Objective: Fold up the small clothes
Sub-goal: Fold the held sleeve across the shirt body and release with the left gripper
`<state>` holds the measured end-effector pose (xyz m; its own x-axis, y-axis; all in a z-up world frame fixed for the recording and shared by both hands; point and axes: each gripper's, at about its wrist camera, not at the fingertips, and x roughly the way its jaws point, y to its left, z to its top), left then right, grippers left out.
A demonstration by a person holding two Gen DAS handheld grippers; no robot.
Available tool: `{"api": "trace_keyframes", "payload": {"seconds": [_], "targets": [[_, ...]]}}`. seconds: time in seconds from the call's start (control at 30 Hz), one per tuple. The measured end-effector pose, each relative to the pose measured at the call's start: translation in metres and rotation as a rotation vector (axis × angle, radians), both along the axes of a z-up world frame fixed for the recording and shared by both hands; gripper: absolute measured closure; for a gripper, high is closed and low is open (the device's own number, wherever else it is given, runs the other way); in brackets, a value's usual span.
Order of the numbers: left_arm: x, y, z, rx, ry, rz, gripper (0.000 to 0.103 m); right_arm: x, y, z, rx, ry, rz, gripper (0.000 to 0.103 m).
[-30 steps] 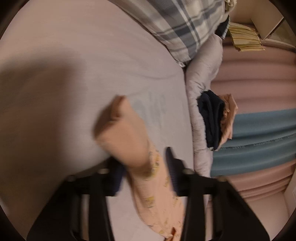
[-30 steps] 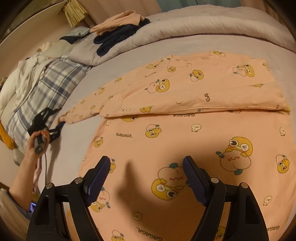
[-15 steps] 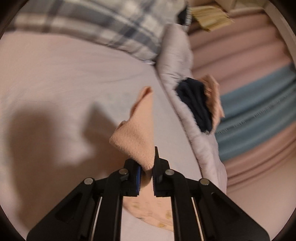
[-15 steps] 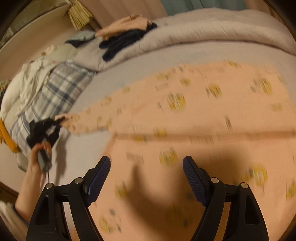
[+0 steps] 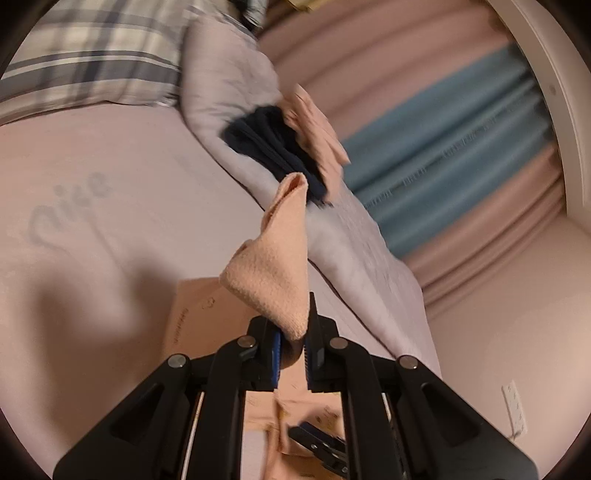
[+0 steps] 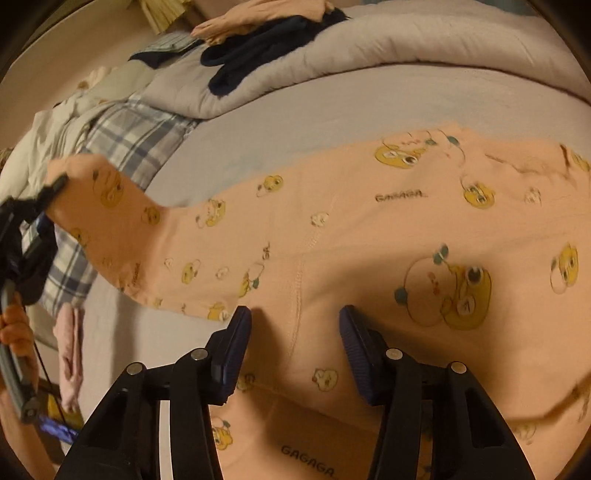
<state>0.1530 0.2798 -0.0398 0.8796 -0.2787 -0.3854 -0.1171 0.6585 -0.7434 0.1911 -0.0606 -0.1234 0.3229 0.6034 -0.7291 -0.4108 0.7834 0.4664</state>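
Observation:
A peach shirt (image 6: 369, 236) printed with yellow cartoon figures lies spread on the pale bed sheet (image 6: 295, 125). My left gripper (image 5: 293, 354) is shut on the cuff of its sleeve (image 5: 277, 266) and holds it lifted above the bed. In the right wrist view that sleeve (image 6: 122, 221) stretches up to the left gripper (image 6: 33, 206) at the far left. My right gripper (image 6: 293, 350) is open, low over the shirt near the sleeve seam, with nothing between its fingers.
A plaid pillow (image 5: 88, 55) (image 6: 122, 147) lies at the head of the bed. A grey duvet (image 6: 369, 48) is rolled along the far side with dark blue clothes (image 6: 258, 48) and a peach garment (image 6: 258, 14) on it. Pink and blue curtains (image 5: 461, 129) hang behind. A pink cloth (image 6: 70, 343) lies at the bed's edge.
My left gripper shut on the sleeve cuff and lifted it up and over toward the shirt body. My right gripper moved left and lower, close to the sleeve seam, still open.

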Motion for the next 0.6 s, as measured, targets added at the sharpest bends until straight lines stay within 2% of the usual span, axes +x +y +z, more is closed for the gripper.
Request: {"api": "trace_keyframes", "payload": {"seconds": [0.1, 0.2, 0.27, 0.37, 0.6], "targets": [[0.012, -0.042, 0.011, 0.046, 0.005, -0.073, 0.095, -0.002, -0.029, 0.015, 0.097, 0.014, -0.041, 0.05], [0.025, -0.085, 0.019, 0.091, 0.017, -0.147, 0.095, -0.011, -0.085, 0.03, 0.224, 0.014, -0.116, 0.05], [0.034, -0.116, 0.022, 0.116, 0.02, -0.204, 0.095, -0.017, -0.116, 0.034, 0.232, 0.009, -0.177, 0.05], [0.043, -0.156, 0.022, 0.116, 0.016, -0.272, 0.095, -0.033, -0.169, 0.042, 0.172, -0.024, -0.286, 0.05], [0.064, -0.248, 0.012, 0.137, 0.037, -0.404, 0.095, -0.073, -0.254, 0.049, 0.17, -0.069, -0.422, 0.05]]}}
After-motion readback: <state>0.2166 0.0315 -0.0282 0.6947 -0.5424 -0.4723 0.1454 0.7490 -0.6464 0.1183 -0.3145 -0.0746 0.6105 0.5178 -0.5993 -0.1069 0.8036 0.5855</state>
